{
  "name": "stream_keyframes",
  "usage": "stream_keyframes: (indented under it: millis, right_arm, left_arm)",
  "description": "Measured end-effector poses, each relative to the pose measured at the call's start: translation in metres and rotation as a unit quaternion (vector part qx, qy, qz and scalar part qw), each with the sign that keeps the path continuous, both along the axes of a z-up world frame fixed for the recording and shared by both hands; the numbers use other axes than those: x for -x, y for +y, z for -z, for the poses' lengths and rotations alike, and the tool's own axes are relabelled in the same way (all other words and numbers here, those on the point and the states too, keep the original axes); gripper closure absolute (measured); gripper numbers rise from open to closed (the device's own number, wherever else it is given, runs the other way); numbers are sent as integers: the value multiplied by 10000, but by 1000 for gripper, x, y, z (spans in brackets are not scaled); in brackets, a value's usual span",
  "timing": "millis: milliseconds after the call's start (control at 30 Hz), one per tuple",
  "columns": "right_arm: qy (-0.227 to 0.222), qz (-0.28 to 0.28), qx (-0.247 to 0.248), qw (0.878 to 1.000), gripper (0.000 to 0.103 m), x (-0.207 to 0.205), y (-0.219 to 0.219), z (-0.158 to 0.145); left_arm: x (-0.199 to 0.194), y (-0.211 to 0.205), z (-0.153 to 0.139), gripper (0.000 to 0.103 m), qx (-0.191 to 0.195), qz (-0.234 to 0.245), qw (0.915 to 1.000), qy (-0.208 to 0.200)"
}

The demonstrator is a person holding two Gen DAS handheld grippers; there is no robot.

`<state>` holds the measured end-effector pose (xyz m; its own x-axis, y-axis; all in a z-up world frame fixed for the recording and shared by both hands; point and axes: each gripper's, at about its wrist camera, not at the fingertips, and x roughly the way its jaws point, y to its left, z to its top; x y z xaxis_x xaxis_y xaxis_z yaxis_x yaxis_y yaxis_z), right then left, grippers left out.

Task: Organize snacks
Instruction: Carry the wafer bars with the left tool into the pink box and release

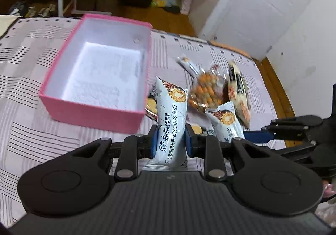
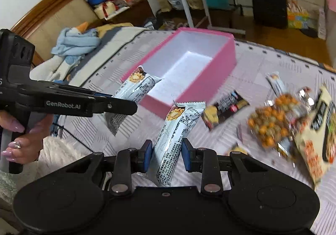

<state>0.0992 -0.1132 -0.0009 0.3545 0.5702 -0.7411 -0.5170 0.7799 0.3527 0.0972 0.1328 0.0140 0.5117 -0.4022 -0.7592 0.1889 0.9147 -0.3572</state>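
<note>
A: Bed is taking up most of the room, striped quilted cover, soft and uneven. Pink box is sitting on it, rigid cardboard, white inside, nothing in it yet as far as I can see.

B: Tongs?

A: Left tongs are pinching a white bar around its middle, blue pads pressing both sides, bar hanging just beside the box's near right corner. Right tongs are straddling a second white bar, which is lying on the cover. Pads are sitting close on both sides, but I can't tell if they're actually squeezing.

B: Rest of the snacks?

A: Loose pile lying to the right of the box: clear bag of nuts, cream packet, dark packet, small bar behind. All outside the box.

B: Risks?

A: Wrappers are glossy film, puffy, slippery. Held bar is looking likely to pivot or slide between the pads, then clip the box wall and land outside. Second one: soft cover is giving way under it, so the fingers could snag fabric or nip only the crimped end. Both tongs are crowding the same corner too, so they could bump.

B: Nut bag?

A: Lumpy, crinkly. Probably squirming when pinched.
</note>
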Motion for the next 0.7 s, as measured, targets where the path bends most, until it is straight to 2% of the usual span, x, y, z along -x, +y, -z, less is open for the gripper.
stream_keyframes:
  millis: [167, 300, 367, 400, 567, 700]
  right_arm:
    - [-269, -136, -118, 9995, 68, -35, 20, -3]
    - [-722, -169, -138, 9971, 68, -68, 40, 8]
    - [-765, -152, -143, 9969, 68, -89, 50, 18]
    - [-704, -156, -199, 9972, 68, -101, 54, 23]
    - [-661, -63, -255, 9975, 68, -148, 67, 44]
    - [-705, -120, -64, 9974, 68, -186, 87, 62]
  left_arm:
    - [-24, 11, -8, 78, 8, -235, 9995, -227]
    - [-54, 9, 3, 78, -383, -424, 9978, -322]
    - [-75, 5, 13, 78, -709, -538, 9957, -247]
    - [-86, 5, 18, 78, -729, -533, 9956, -235]
    - [-143, 11, 41, 78, -720, -814, 9937, -265]
    - [-185, 20, 69, 78, -325, -1038, 9939, -207]
